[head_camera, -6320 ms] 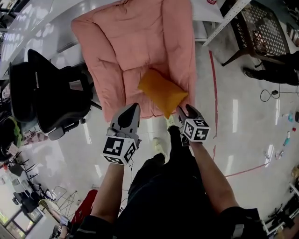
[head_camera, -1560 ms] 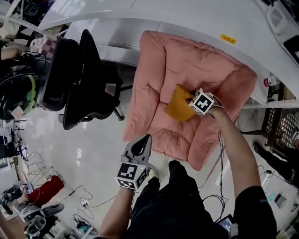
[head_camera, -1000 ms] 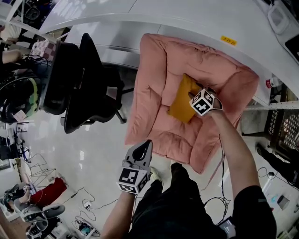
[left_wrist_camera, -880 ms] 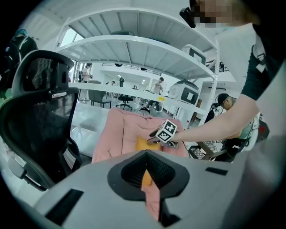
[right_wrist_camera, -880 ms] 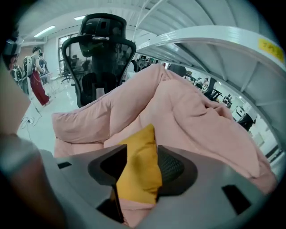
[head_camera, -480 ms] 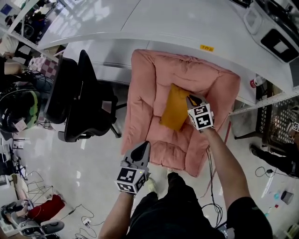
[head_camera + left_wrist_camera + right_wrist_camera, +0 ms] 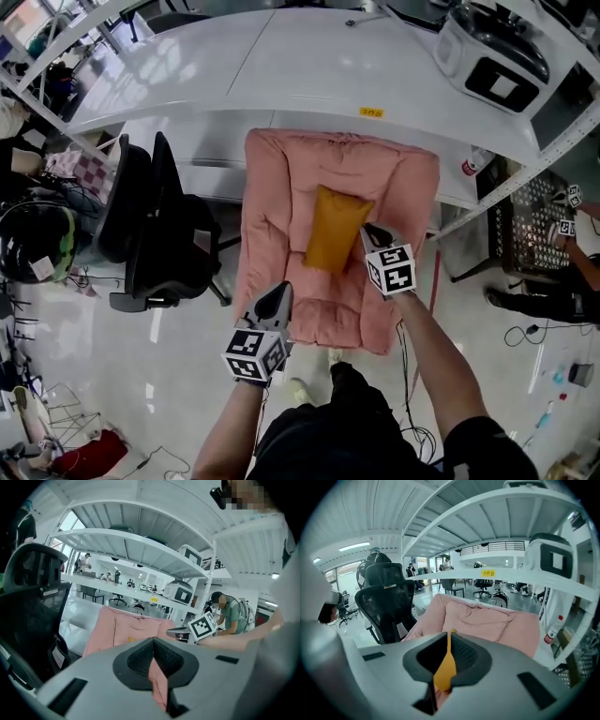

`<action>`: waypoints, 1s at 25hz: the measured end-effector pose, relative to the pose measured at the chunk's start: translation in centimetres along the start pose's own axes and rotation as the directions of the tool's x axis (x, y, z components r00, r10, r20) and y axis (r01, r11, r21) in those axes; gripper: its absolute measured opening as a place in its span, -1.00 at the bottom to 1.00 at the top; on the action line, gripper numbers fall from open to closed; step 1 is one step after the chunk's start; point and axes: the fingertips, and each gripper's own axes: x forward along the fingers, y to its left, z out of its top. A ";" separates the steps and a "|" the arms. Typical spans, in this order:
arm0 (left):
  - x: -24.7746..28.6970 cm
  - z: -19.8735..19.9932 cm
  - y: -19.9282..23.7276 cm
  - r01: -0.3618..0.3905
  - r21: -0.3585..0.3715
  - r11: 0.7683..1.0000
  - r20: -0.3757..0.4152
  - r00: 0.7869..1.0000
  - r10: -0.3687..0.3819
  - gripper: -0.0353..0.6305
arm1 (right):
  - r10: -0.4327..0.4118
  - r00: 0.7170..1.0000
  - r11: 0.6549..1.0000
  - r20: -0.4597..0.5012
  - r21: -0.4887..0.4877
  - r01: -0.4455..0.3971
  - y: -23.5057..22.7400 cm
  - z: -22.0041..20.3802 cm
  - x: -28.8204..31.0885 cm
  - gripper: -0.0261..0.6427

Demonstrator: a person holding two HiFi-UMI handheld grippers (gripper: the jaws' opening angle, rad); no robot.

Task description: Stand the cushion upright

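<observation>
The right gripper [image 7: 449, 638] has just been closing its jaws. They now pinch a thin orange strip, which I judge is the side edge of the cushion [image 7: 335, 229]. The cushion stands just ahead of the jaws, leaning on the back of the pink seat [image 7: 270, 216]. To finish well, let it settle against that back first, then open slowly. The left gripper [image 7: 153, 645], nearer the person, is closed and empty. The right gripper's body hides the cushion's base, so its footing is unclear.
</observation>
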 end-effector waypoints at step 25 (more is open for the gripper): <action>-11.9 3.5 -1.7 0.066 0.021 0.998 0.077 0.995 -0.068 -0.88 | -0.090 0.972 0.995 0.217 0.059 0.079 12.5 5.8 -19.5 -0.89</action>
